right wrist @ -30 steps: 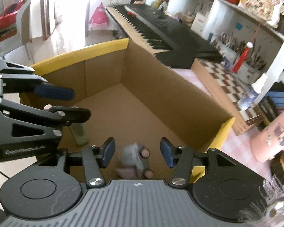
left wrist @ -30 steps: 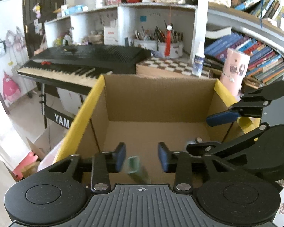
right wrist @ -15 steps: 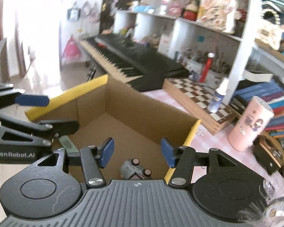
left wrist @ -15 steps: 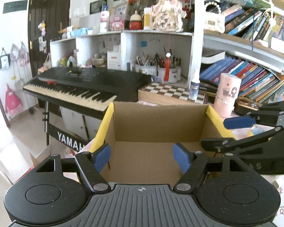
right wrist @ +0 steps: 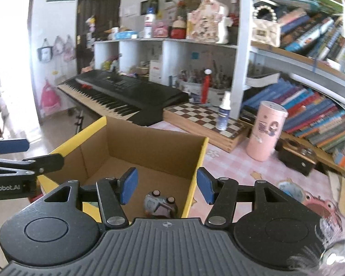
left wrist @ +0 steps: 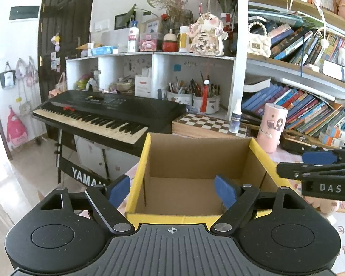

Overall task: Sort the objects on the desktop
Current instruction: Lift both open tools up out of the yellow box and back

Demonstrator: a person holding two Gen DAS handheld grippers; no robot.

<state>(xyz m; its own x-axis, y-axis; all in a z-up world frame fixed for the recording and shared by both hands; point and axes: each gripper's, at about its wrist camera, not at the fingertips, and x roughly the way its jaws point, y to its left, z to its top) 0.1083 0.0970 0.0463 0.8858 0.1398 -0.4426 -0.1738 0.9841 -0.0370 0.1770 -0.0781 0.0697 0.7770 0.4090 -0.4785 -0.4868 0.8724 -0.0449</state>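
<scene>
1. Two tongs, both spread wide and holding nothing: left tongs point(left wrist: 171, 187) above the near rim of the cardboard box point(left wrist: 196, 150); right tongs point(right wrist: 164, 185) above the box's near right corner.
2. Changed over the last second: both raised and pulled back from deep inside the box to above its rim; left pair opened wider than a second ago, right pair also wider.
3. Released items now inside: small grey toy point(right wrist: 160, 204) resting on the box floor near the right wall, seen from the right wrist. Green item dropped by the left pair not visible in either view; presumably hidden below the near wall.
4. Meaning for task: one deposit cycle judged complete; both tongs free for the next pick.
5. Remaining candidates on the pink checked tabletop point(right wrist: 230, 161): pink cylinder point(right wrist: 265, 131), spray bottle point(right wrist: 223, 111) standing on the chessboard point(right wrist: 204, 119), small round items near the right edge.
6. Risk: tongs close together over the box; collision possible on retreat.
</scene>
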